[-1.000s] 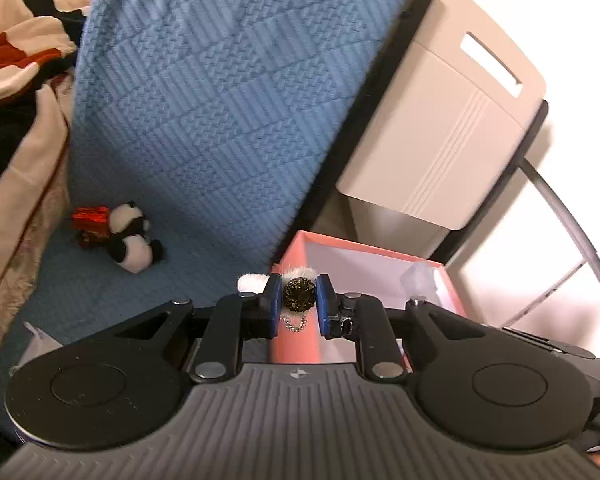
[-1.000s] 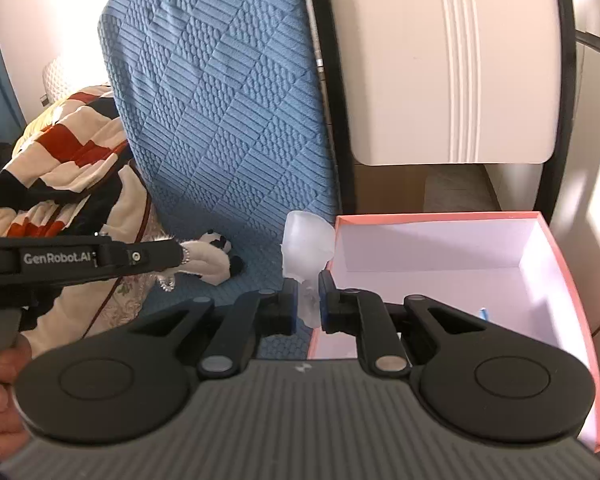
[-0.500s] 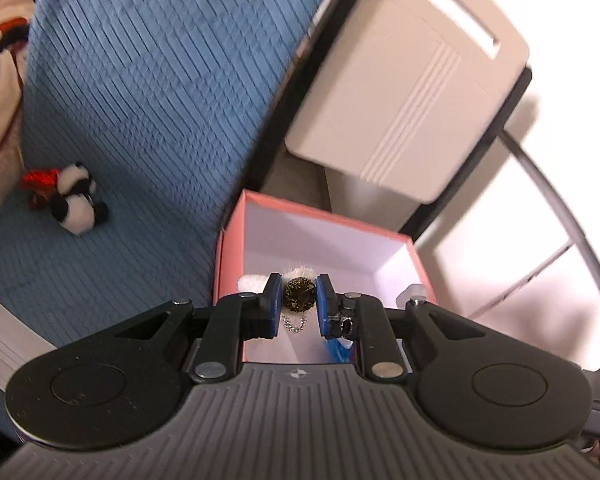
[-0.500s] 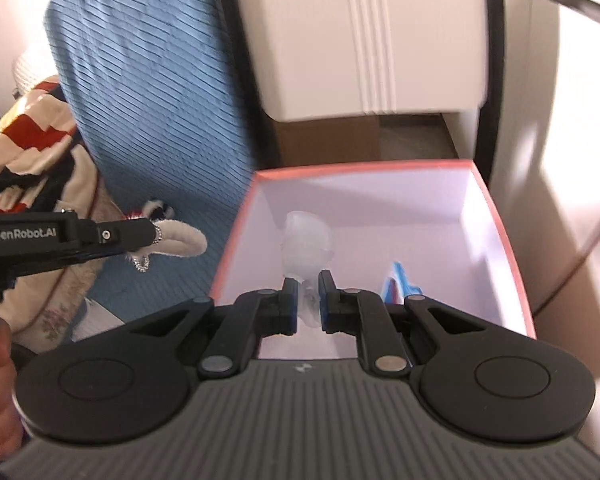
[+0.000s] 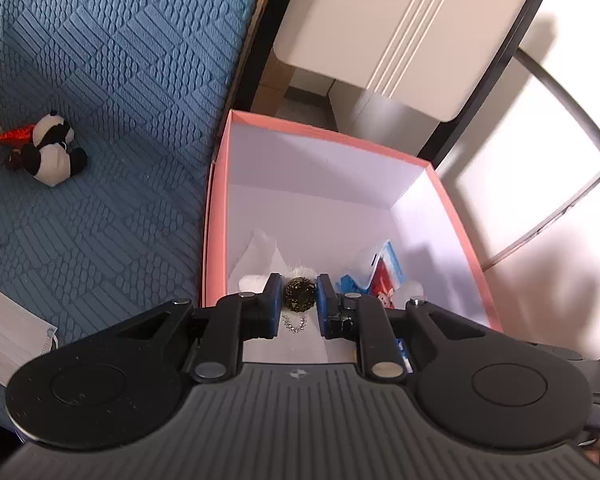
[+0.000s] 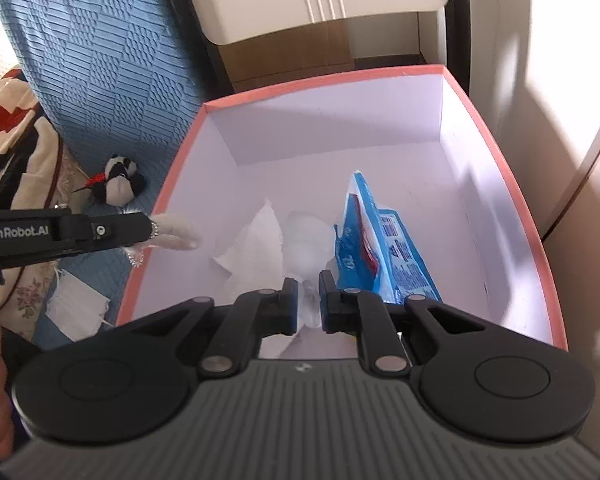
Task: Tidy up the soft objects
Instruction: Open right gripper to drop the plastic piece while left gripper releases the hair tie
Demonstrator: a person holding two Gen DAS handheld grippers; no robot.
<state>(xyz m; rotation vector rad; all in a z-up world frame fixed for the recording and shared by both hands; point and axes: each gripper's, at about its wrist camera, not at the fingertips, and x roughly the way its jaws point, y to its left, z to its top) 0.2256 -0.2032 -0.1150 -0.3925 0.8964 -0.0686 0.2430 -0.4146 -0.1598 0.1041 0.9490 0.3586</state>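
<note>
Bedspread: we see a blue quilted cover (image 5: 112, 92) under everything on the left
Cabinet: we see a beige panel (image 5: 412, 24) standing behind
Blanket: we see red, white and black cloth (image 6: 8, 120) at far left

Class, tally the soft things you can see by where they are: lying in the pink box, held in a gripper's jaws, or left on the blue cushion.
In the pink box: 2, tissue, blue packet
Held in jaws: 2, white furry charm, clear plastic bag
On the blue cushion: 2, toy panda, face mask
Total: 6
</note>
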